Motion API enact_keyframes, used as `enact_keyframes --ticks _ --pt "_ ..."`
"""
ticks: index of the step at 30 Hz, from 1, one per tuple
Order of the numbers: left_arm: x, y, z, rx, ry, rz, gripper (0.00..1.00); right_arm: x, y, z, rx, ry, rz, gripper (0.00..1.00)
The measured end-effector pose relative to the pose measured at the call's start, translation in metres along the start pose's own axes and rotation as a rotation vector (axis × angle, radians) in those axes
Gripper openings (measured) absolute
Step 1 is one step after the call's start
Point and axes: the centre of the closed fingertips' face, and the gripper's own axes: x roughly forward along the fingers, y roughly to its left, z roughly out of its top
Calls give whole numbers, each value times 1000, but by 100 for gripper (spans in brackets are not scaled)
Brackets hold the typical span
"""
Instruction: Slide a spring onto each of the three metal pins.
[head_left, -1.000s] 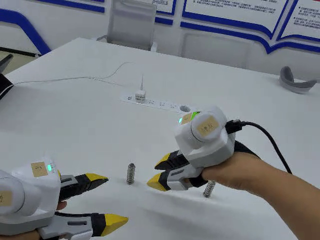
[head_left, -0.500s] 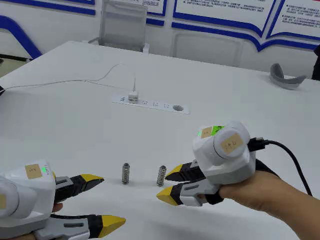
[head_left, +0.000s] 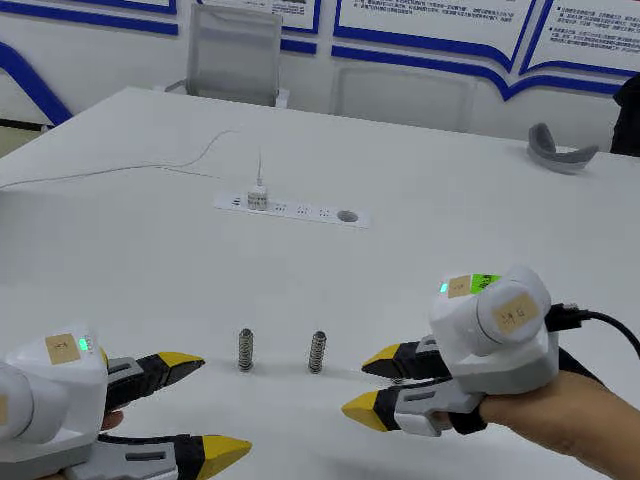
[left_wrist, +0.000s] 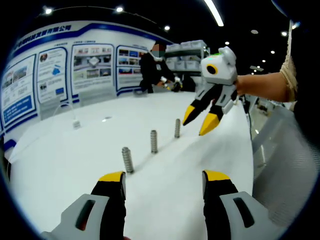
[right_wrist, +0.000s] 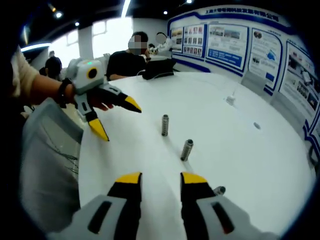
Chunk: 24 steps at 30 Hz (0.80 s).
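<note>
White table (head_left: 470, 250), with blue-framed wall posters (head_left: 440, 20) behind its far edge. The left gripper (head_left: 205, 405) is by the near edge on the left side, its body cut off by the frame; the yellow-tipped jaws are spread wide with nothing between them. The right gripper (head_left: 372, 383) is by the near edge on the right side, jaws likewise parted and empty, tips pointing left. Three springs stand upright in a row near the near edge, between the grippers. The left spring (head_left: 246, 350) and middle spring (head_left: 317, 352) are plain in the head view. There the third spring (left_wrist: 177, 128) is hidden behind the right gripper's jaws. In the right gripper view only its top shows, beside one jaw. Pins inside the coils cannot be made out. A power strip (head_left: 290, 208) lies mid-table, and a thin cable (head_left: 150, 167) trails from it toward the left edge. A grey curved object (head_left: 560, 150) sits near the far right corner, kind unclear.
</note>
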Motion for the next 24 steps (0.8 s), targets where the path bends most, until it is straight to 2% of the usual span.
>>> enact_keyframes --ticks 17,24 --pt "2 -1 -2 -6 7 -8 64 -31 -26 -30 102 -32 -99 39" --pt "4 -1 -3 -10 11 -11 65 -41 -31 -41 118 -50 -131 43"
